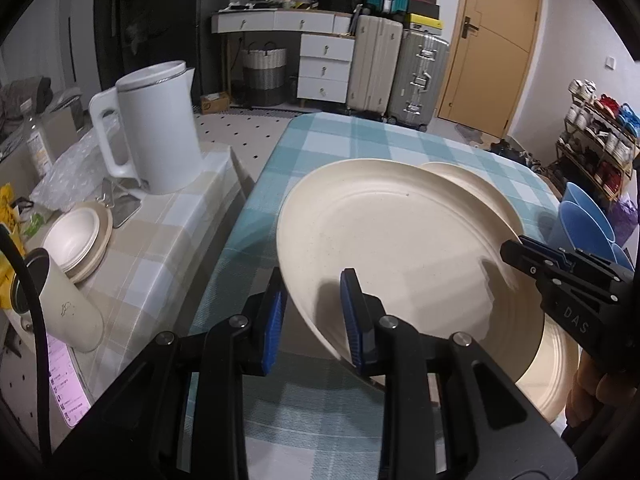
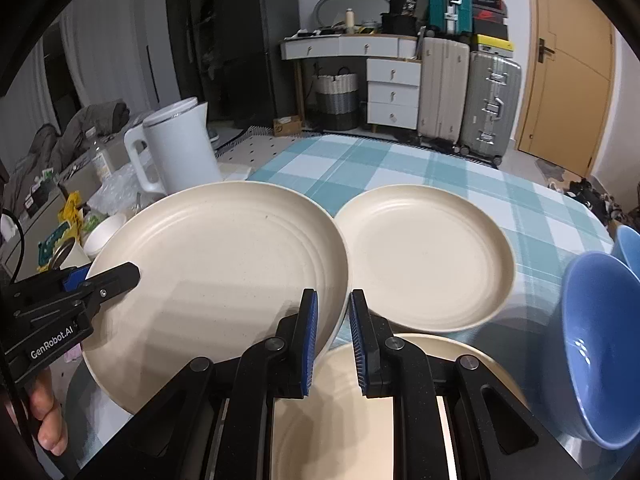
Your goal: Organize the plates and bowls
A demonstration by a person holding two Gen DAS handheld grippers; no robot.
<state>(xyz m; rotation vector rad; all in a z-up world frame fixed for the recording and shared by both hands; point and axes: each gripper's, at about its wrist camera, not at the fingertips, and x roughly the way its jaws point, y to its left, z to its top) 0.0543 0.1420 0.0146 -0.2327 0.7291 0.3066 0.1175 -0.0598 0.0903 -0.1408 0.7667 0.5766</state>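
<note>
Both tools, left tool [image 1: 314, 316] and right tool [image 2: 334, 336], clench opposite rims of one empty cream plate [image 2: 224, 264], lifted above another plate [image 2: 352, 408]; the blue bowl [image 2: 592, 352] is empty.

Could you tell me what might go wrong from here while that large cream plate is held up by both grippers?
1. The large cream plate is pinched only at its rim by the left hand-held gripper and the right hand-held gripper; if they drift apart or twist, it could slip.
2. It hangs tilted beside the smaller plate and above another plate; lowering carelessly could knock them.
3. The blue bowl sits close on the right.
</note>
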